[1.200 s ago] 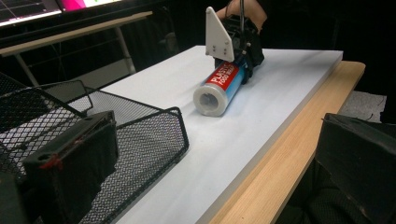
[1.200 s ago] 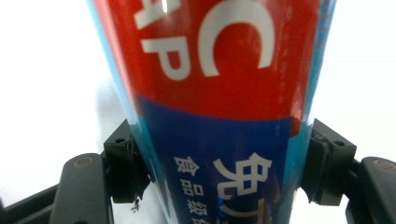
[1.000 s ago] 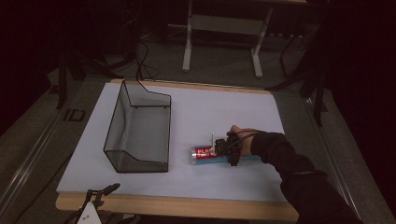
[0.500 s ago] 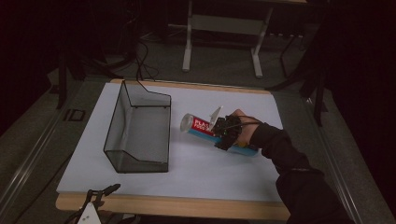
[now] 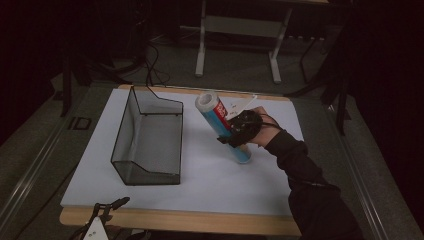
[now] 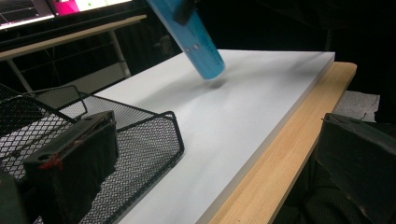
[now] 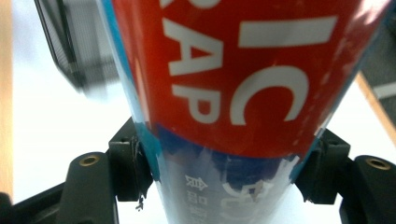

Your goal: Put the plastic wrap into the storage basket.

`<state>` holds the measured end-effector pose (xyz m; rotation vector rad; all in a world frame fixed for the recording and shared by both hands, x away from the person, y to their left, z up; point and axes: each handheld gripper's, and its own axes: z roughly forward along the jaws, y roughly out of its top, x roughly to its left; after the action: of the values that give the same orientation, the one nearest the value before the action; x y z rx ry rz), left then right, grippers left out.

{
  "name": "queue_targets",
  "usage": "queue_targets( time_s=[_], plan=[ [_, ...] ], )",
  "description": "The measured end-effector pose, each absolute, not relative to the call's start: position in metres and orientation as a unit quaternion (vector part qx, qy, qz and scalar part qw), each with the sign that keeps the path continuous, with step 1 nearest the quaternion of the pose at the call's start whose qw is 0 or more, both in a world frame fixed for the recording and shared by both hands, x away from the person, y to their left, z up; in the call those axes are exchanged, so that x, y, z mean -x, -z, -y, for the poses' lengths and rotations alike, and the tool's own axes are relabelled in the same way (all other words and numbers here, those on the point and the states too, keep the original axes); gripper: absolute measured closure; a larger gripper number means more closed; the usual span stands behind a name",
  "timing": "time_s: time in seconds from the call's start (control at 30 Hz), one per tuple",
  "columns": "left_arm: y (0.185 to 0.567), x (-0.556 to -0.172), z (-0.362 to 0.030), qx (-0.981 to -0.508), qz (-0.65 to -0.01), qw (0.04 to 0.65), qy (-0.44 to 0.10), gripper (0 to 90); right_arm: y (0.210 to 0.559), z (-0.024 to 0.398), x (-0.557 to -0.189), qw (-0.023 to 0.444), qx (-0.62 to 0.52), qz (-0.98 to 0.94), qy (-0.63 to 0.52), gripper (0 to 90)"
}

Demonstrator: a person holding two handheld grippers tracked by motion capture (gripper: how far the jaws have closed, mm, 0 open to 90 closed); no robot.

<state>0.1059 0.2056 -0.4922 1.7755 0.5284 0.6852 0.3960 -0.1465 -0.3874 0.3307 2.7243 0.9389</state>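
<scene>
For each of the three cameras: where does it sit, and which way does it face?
High view: above the near edge, facing down on the table; sleeve and right gripper show.
Left gripper view: low at the near edge, facing across; own black jaws show.
Right gripper view: on the gripper, jaws clamping the roll.
All share the roll and mesh basket.

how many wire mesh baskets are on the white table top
1. The black mesh basket stands on the left part of the white table top, left of the tilted blue and red tube. It also shows in the left gripper view. Nothing looks large enough to hide another.
</scene>
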Motion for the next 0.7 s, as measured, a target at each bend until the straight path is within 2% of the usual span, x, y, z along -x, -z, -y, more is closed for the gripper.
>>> queue_targets(
  time_s=[0.53,0.7],
  plan=[
    [0.492,-0.106,-0.205,-0.75,-0.219,0.554,-0.287,0.1,0.329,0.126,-0.371,0.144,-0.126,-0.816,-0.545,31.6],
    [0.492,-0.105,-0.205,-0.75,-0.218,0.554,-0.288,0.1,0.318,0.115,-0.365,0.122,-0.152,-0.783,-0.591,31.7]
  ],
)
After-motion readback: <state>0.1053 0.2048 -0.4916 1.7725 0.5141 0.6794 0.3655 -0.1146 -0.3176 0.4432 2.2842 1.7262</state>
